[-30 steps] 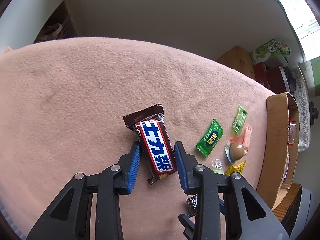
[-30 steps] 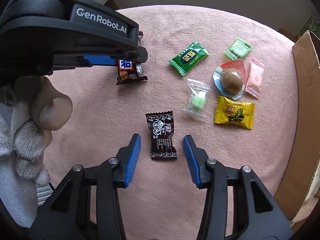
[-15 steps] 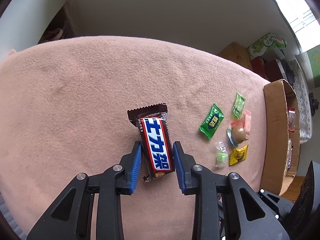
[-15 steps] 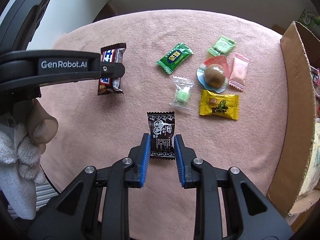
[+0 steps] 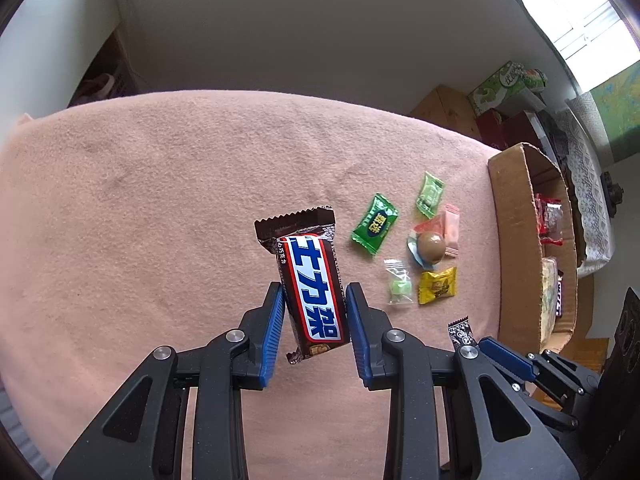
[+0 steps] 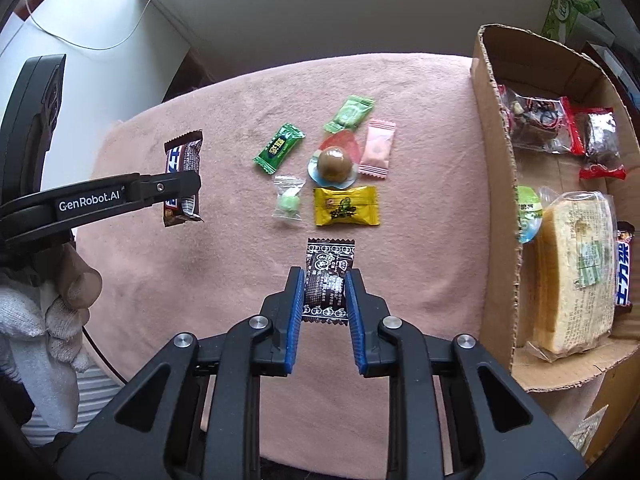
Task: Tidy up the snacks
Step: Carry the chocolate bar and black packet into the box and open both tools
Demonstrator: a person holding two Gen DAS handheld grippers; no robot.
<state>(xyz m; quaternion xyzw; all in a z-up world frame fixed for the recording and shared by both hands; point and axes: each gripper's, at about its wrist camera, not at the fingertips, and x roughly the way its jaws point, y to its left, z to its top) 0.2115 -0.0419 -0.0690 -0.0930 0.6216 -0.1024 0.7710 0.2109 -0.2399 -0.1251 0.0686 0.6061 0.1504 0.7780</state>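
Above the pink counter (image 5: 140,208), the left gripper (image 5: 314,316) is clenched on a chocolate bar (image 5: 310,284). Nearer the cardboard box (image 6: 496,184) at the counter's right edge, the right gripper (image 6: 325,300), its jaws just closing, clamps a dark candy packet (image 6: 329,276).

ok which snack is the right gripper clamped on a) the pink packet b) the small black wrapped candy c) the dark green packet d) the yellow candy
b, in the right wrist view the right gripper has its blue pads pressed on both sides of the small black wrapped candy.
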